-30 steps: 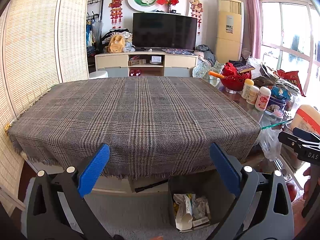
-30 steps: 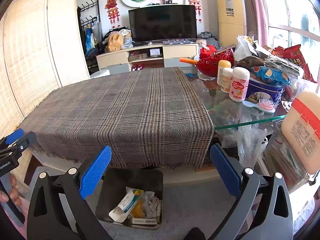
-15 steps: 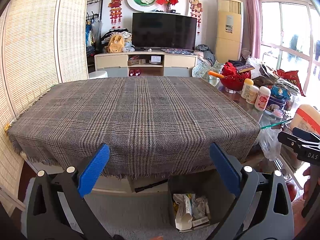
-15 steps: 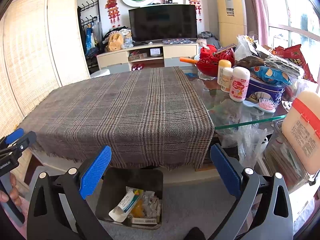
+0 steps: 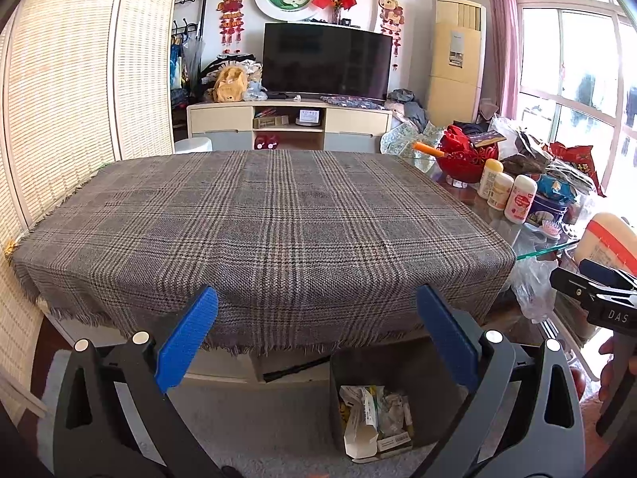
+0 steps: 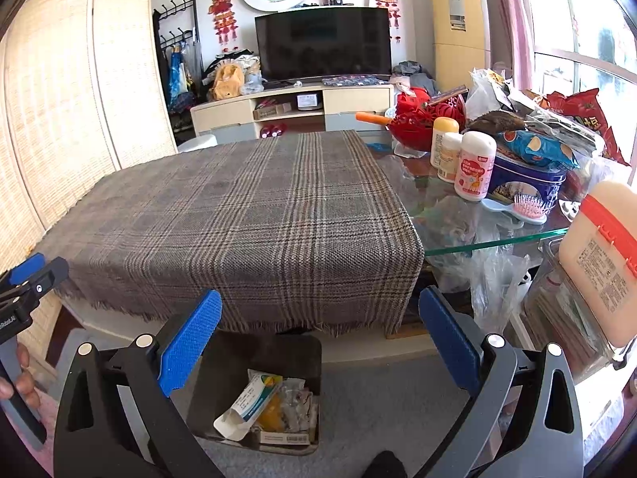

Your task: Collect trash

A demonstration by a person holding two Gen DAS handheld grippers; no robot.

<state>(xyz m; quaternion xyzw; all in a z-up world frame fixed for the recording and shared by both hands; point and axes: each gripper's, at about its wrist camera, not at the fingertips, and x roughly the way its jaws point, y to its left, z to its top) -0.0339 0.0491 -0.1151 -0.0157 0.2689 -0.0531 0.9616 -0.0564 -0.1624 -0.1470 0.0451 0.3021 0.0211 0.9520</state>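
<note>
A dark grey trash bin (image 5: 422, 394) stands on the floor by the table's near edge, holding cartons and wrappers (image 5: 372, 418); it also shows in the right wrist view (image 6: 215, 390) with a white carton (image 6: 249, 406) inside. My left gripper (image 5: 316, 338) is open and empty, held in front of the table above the floor. My right gripper (image 6: 318, 342) is open and empty above the bin. The plaid tablecloth (image 5: 258, 223) has nothing lying on it. The right gripper shows at the left view's right edge (image 5: 597, 298).
The glass table end (image 6: 477, 235) carries bottles (image 6: 473, 167), a red basket (image 6: 422, 119), snack bags (image 6: 537, 147), a blue tin and a hairbrush (image 6: 525, 207). A cream container (image 6: 601, 263) stands at right. A TV cabinet (image 5: 286, 123) is behind, a woven screen at left.
</note>
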